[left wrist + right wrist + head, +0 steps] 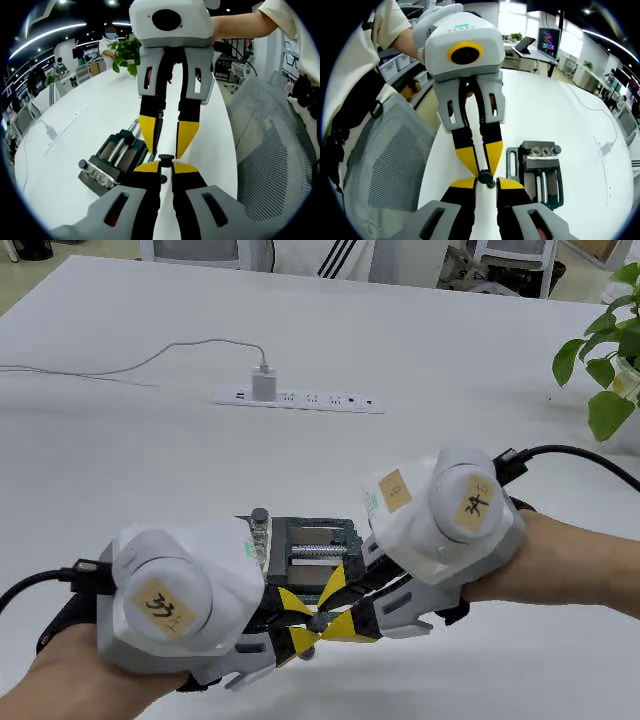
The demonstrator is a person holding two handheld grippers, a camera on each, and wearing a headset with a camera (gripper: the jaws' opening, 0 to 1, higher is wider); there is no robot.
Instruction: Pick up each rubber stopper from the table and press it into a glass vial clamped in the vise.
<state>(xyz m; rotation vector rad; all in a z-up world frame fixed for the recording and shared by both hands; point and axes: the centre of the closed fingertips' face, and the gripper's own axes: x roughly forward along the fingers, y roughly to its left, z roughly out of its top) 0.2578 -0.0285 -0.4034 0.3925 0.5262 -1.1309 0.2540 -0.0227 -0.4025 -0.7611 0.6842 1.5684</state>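
My two grippers meet tip to tip over the table's front edge. A small dark rubber stopper point(318, 621) point(165, 158) point(485, 176) sits at the meeting point. My left gripper point(310, 632) point(166, 168) point(482, 164), at the lower left in the head view, is shut on it. My right gripper point(336, 614) point(486, 183) point(166, 148) has its jaws a little apart on either side of it. Behind them stands the dark vise point(310, 545) point(117, 155) point(540, 172) with a row of glass vials point(260, 537) point(97, 173) point(542, 151). The end vial carries a dark stopper point(260, 514).
A white power strip point(300, 398) with a plugged charger lies farther back on the white table. A green plant point(605, 360) stands at the right edge. A grey mesh chair point(265, 150) point(385, 165) is beside the table's near edge.
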